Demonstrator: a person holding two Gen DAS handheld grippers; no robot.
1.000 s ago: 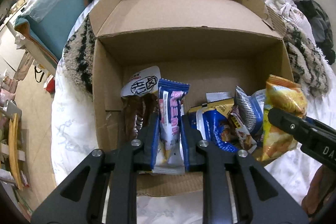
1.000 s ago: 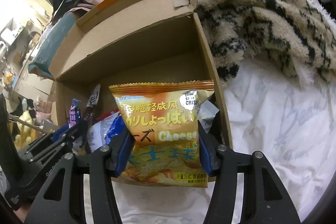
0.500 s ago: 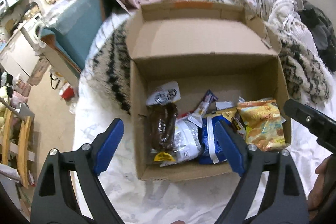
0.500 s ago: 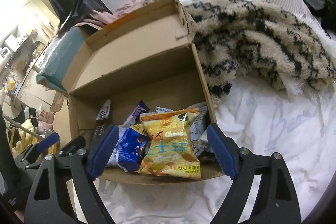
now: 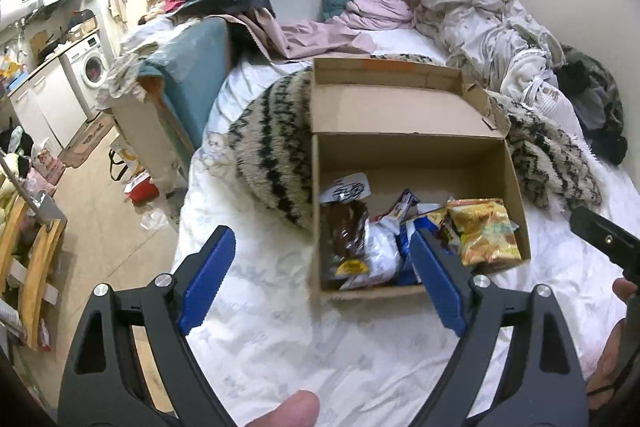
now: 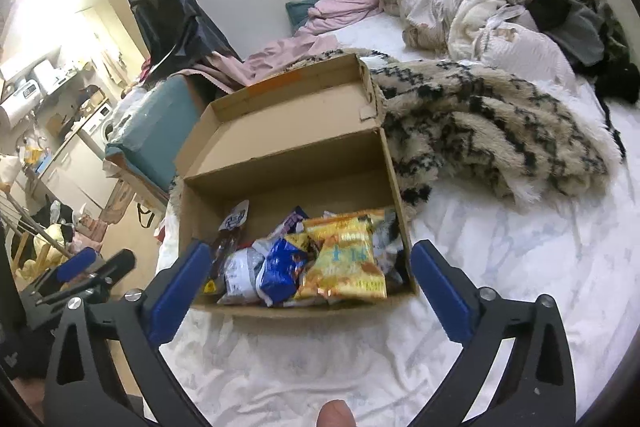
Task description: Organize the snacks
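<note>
The left gripper (image 5: 320, 283) hangs above the sheet (image 5: 280, 339) with its jaws spread wide and nothing between them. The right gripper (image 6: 304, 291) is just as wide and just as empty. Both sit on the near side of the box (image 6: 288, 155).

The snacks lie inside the box, crowded against its near wall. From the right wrist view, going across: a brown packet (image 6: 224, 247) at 9 o'clock, then a white pouch (image 6: 240, 275), a blue bag (image 6: 280, 267), and the yellow chips (image 6: 344, 263) at 3 o'clock. The far half of the box floor looks bare.

No loose snack shows on the sheet, so the filling seems done. Judging by this, the step in hand is tidying or closing. To do it well, each gripper should pinch a packet by its sealed edge rather than its belly, and shift it toward 12 o'clock so the pile spreads flat before the lid (image 6: 296, 107) folds down.
</note>
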